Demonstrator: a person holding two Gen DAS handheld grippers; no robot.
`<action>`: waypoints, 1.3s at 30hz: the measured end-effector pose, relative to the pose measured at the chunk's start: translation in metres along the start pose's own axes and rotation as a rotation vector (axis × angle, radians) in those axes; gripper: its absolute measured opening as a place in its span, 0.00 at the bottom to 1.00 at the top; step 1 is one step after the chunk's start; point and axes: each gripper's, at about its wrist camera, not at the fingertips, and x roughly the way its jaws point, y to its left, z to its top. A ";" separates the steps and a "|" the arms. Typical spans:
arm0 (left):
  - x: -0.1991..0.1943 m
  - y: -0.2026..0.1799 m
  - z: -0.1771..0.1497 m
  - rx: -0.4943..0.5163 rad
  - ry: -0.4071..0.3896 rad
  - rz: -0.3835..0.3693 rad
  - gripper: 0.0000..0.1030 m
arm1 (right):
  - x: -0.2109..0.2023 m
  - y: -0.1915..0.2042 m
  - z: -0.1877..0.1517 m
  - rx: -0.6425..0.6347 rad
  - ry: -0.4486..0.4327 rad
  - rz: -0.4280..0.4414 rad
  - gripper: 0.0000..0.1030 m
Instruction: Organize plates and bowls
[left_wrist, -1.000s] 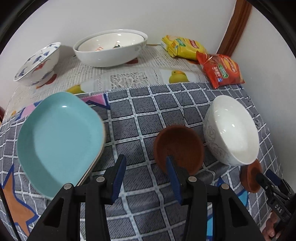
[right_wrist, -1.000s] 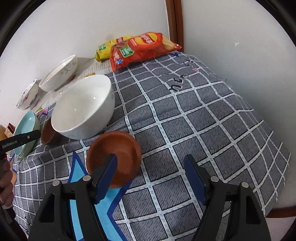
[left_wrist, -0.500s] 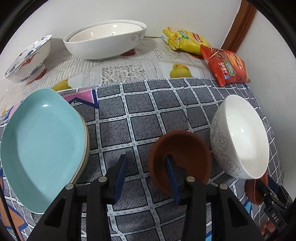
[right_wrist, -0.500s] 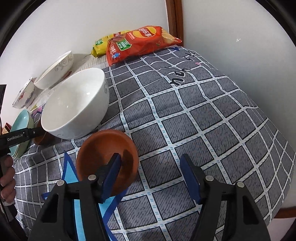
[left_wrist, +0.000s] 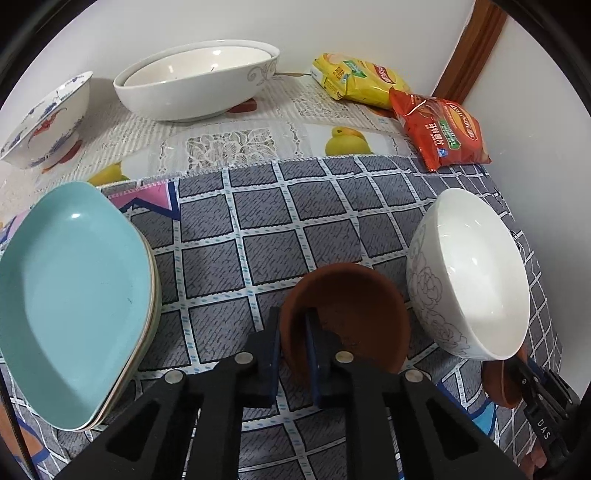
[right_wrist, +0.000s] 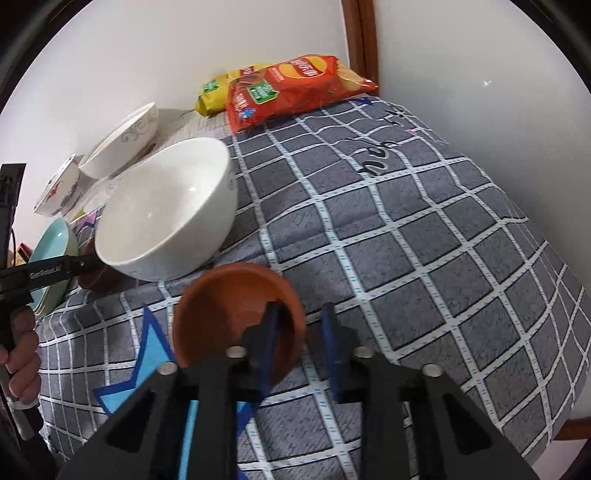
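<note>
On the checked cloth (left_wrist: 266, 225), both grippers' jaws straddle brown-bowl rims.

2 brown bowls (left_wrist: 351, 310) (right_wrist: 236, 306) flank a white bowl (left_wrist: 476, 273); teal plates (left_wrist: 74, 299) stacked.

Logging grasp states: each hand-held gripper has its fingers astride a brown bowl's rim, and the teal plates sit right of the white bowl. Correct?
Not quite. In the left wrist view the teal plates sit left of the white bowl, not right. The rest holds.
</note>
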 end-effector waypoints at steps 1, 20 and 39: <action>-0.001 -0.001 0.000 -0.001 -0.003 -0.004 0.09 | 0.000 0.001 0.000 0.002 0.005 0.005 0.12; -0.061 0.013 -0.001 -0.022 -0.093 -0.058 0.08 | -0.050 0.008 0.019 0.029 -0.093 -0.031 0.08; -0.096 0.049 0.012 -0.066 -0.150 -0.036 0.08 | -0.047 0.062 0.069 -0.046 -0.106 0.003 0.08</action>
